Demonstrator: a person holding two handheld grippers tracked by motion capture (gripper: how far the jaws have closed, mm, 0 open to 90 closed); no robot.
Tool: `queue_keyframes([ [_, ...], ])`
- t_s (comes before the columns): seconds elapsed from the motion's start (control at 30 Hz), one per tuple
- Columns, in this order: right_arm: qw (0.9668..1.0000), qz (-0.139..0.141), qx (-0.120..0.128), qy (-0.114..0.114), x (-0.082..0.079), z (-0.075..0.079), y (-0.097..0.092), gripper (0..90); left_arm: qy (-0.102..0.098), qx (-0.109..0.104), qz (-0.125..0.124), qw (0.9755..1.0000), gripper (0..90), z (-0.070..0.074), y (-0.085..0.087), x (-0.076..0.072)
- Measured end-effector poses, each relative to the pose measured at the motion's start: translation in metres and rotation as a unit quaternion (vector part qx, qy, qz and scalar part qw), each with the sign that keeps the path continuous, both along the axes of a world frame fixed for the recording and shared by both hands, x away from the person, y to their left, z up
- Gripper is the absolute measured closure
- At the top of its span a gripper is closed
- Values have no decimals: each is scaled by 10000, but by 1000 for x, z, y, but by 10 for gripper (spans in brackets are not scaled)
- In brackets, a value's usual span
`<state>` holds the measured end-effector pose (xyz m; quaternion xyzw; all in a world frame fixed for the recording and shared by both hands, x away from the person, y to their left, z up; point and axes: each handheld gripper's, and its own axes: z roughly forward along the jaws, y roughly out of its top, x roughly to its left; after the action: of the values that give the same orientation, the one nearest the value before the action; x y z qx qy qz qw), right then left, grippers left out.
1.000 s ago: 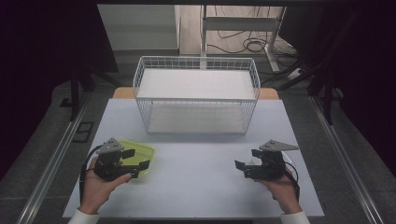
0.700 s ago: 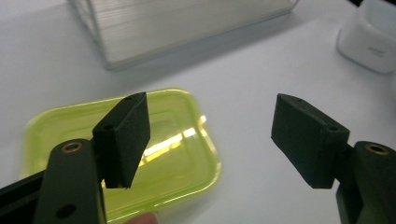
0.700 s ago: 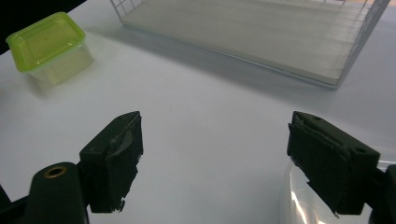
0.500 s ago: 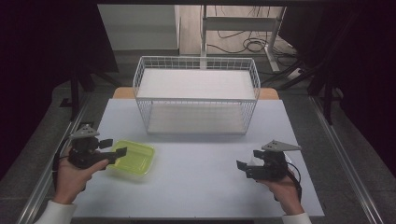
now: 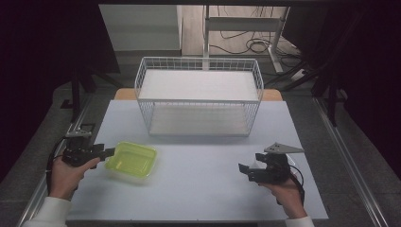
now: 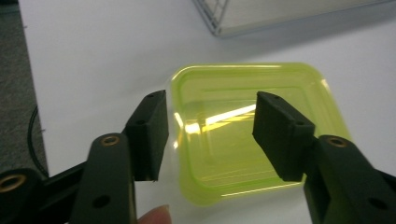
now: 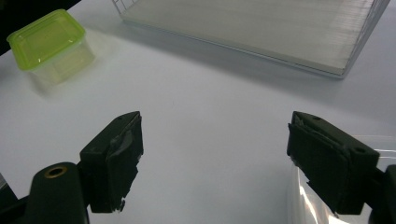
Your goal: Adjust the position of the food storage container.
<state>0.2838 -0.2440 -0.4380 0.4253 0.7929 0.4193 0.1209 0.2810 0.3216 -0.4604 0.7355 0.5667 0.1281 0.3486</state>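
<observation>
We see the translucent yellow-green plastic container at lower left of the high view, on the white counter. Our left gripper has just been closing its jaws, one outside the container's near wall, one over its inside, not yet pressing. Our right gripper hangs released at lower right, well apart. No writing is readable.

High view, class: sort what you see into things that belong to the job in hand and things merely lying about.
In the job:
- green container, at the left gripper, whose jaws have just been closing around its rim without pressing on it yet
- wire basket, probably

Lying about:
- clear plastic by the right gripper
- cables on the floor
</observation>
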Motion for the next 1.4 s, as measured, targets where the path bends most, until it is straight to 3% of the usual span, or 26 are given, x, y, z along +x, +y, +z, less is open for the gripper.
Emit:
queue_keyframes([
  [0.17, 10000, -32, 3, 1, -1, 0, 0, 185, 147, 194, 89, 9997, 547, -6, 5, 5],
  [0.47, 10000, 53, -6, -15, -2, -1, 1, 183, 548, 431, 178, 9974, 788, -22, 15, 11],
  [0.7, 10000, 75, -54, 11, -2, -3, 1, 182, 815, 466, 147, 9955, 892, -36, 23, 14],
  [1.03, 9999, 93, -90, 44, -2, -5, 4, 182, 998, 460, -85, 9939, 900, -42, 17, 15],
  [1.23, 9999, 65, -81, 29, -2, -5, 3, 182, 963, 555, -87, 9938, 900, -43, 10, 14],
  [1.4, 9999, 101, -65, 16, -2, -4, 4, 180, 990, 516, -185, 9936, 900, -43, 3, 11],
])
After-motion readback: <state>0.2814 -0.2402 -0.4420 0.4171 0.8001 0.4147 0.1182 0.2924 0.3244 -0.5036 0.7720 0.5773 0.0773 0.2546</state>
